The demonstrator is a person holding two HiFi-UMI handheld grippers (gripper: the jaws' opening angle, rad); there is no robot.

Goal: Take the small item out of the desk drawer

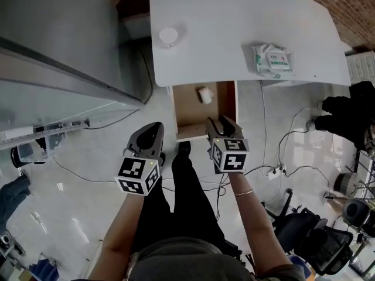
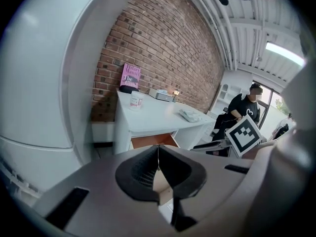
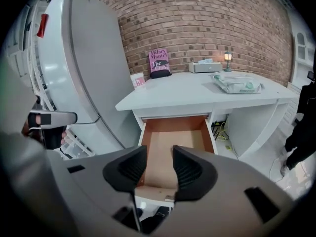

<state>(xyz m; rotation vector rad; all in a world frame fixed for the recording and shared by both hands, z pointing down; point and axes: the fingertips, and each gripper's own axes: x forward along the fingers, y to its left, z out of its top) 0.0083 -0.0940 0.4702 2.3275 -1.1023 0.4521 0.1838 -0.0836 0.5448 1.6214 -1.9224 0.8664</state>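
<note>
1. Brick wall [image 3: 197, 19]: behind the desk, full width in the right gripper view.
2. Fridge [image 1: 53, 40]: grey, tall, just left of the desk.
3. Desk [image 1: 222, 34]: white top, set against the wall.
4. Drawer [image 1: 232, 101]: under the desk top, pulled out toward the person, brown inside.
5. Left gripper [image 2: 158, 149]: held low over the floor, left of the drawer and apart from it. Its jaws are closed tip to tip with nothing between them.
6. Right gripper [image 3: 159, 169]: at the drawer's front edge, pointing into it. Its jaws stand apart and hold nothing; the bare drawer bottom shows through the gap.
7. Pack of wipes [image 1: 272, 60]: white and green, lying flat on the right part of the desk top.
8. Book [image 3: 159, 60]: pink cover, upright against the wall at the back of the desk.
9. Cup [image 1: 168, 37]: white, round, near the desk's left edge.
10. Small item [image 1: 204, 94]: white, in the back part of the drawer near the middle, just under the desk's front edge, untouched by either gripper.
</note>
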